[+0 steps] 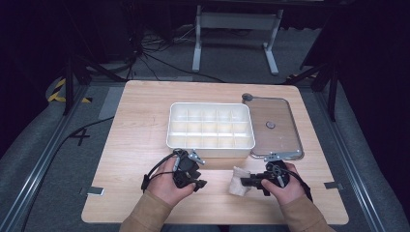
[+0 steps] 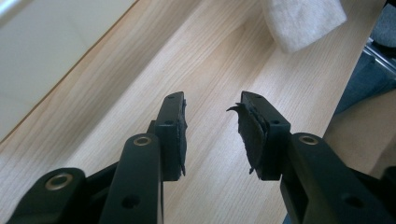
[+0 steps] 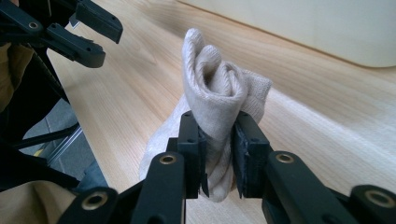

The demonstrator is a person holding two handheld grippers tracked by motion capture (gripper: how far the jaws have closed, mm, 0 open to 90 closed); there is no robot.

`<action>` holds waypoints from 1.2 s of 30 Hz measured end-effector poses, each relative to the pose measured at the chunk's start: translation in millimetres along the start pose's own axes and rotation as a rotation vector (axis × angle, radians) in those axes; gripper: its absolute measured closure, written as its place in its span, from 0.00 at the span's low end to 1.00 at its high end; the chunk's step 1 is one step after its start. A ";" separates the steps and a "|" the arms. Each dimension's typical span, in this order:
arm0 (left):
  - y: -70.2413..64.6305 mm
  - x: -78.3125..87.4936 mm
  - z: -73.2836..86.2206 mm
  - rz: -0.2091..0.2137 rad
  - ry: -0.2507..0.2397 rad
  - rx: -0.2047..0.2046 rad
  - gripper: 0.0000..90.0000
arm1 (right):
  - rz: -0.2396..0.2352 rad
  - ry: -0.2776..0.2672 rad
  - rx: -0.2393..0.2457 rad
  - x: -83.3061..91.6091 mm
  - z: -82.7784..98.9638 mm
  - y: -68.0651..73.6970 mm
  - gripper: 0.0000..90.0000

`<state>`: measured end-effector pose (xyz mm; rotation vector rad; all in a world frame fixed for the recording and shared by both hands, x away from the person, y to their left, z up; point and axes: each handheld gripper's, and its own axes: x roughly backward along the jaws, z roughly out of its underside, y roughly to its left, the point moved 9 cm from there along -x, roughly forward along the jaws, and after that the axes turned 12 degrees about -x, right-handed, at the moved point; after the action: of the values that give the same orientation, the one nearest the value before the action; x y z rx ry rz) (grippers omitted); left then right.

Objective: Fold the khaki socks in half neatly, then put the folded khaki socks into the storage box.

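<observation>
A light wooden table [image 1: 145, 121] with rounded corners stands on a grey carpeted floor [image 1: 38, 140]. Beyond its far edge the room falls into darkness, so no walls can be made out. A white metal frame [image 1: 235, 29] on two feet stands on the floor behind the table, and black cables [image 1: 159, 63] lie loosely beside it, one running toward the table's far edge. A strip of yellow-and-black tape [image 1: 60, 92] marks the floor at the left, near a dark stand leg [image 1: 69, 82]. Grey metal rails [image 1: 43, 164] run along both sides of the table. A dark figure four [image 1: 80, 137] is marked on the floor at the left. Light falls evenly from above.
</observation>
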<state>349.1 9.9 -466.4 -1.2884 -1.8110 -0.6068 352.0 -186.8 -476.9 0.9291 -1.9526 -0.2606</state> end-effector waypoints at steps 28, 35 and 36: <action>21.2 26.5 15.9 -0.057 -0.024 0.071 0.67 | 0.050 -0.106 0.040 43.8 -33.9 -13.5 0.83; 29.0 37.6 21.4 -0.068 -0.015 0.094 0.65 | 0.102 -0.081 0.070 58.3 -56.2 -11.9 0.83; 30.5 39.4 21.9 -0.069 -0.019 0.098 0.65 | 0.110 -0.082 0.076 60.3 -59.8 -11.5 0.83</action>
<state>364.2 58.8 -447.9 -1.1738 -1.8837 -0.5383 389.4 -226.1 -410.5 0.8679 -2.0941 -0.1649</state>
